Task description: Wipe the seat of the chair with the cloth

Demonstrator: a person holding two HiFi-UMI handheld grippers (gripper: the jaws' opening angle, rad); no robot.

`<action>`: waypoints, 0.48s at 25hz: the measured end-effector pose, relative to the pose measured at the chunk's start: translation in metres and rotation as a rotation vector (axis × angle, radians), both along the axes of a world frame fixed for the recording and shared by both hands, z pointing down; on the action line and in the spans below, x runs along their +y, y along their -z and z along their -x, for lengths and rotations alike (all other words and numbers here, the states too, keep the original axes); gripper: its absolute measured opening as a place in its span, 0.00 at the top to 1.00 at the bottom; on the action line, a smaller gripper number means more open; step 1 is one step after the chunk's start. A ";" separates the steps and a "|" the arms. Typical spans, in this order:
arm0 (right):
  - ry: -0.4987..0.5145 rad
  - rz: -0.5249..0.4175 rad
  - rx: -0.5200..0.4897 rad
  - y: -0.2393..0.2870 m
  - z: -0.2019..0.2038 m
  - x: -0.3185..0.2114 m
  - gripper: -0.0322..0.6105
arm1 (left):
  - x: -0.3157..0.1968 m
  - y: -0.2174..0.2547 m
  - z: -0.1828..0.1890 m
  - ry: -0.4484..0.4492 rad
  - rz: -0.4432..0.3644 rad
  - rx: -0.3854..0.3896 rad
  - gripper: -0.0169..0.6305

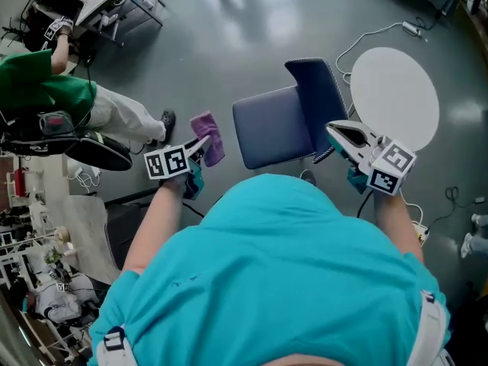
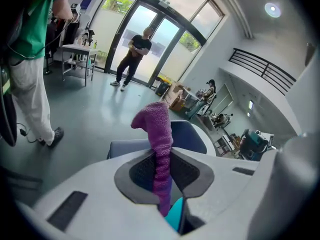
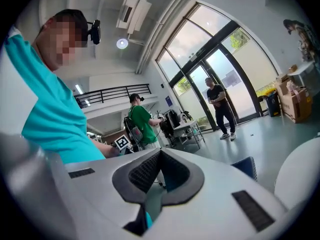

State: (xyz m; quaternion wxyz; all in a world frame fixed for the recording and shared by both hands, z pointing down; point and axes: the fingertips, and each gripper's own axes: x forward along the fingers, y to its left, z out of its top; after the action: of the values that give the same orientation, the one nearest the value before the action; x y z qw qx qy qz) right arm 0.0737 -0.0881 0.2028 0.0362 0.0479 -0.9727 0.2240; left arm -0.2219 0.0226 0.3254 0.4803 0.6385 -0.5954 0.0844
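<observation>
A dark blue chair stands in front of me, its seat [image 1: 273, 126] facing up and its backrest [image 1: 320, 97] at the right. My left gripper [image 1: 200, 145] is held left of the seat, shut on a purple cloth [image 1: 207, 134] that sticks up past its tips. In the left gripper view the cloth [image 2: 159, 149] is pinched between the closed jaws, with the chair [image 2: 187, 134] just behind it. My right gripper [image 1: 335, 130] hovers by the backrest's right edge, shut with nothing in it; its own view shows the jaw tips [image 3: 159, 154] together.
A round white table [image 1: 396, 97] stands right of the chair, a cable [image 1: 366, 36] trailing behind it. A person in a green top [image 1: 46, 90] stands at the left beside a black chair [image 1: 95, 152]. Another person [image 2: 132, 54] stands by the glass doors.
</observation>
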 end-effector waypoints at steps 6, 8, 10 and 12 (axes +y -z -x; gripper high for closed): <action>-0.034 0.004 0.024 -0.030 0.041 0.003 0.95 | -0.021 -0.060 0.041 -0.034 0.092 0.041 0.87; -0.076 -0.001 0.025 -0.040 0.065 0.000 0.95 | -0.033 -0.085 0.065 -0.060 0.112 0.055 0.87; -0.128 -0.027 0.045 -0.051 0.092 -0.004 0.95 | -0.046 -0.115 0.089 -0.093 0.130 0.077 0.87; -0.194 -0.046 0.080 -0.066 0.104 -0.007 0.95 | -0.056 -0.150 0.101 -0.119 0.157 0.108 0.87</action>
State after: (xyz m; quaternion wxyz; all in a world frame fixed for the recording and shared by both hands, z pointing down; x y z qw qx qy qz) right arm -0.0308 -0.0948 0.2691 0.0521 0.1517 -0.9662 0.2019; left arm -0.3226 -0.0331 0.4758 0.5545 0.6368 -0.5211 0.1246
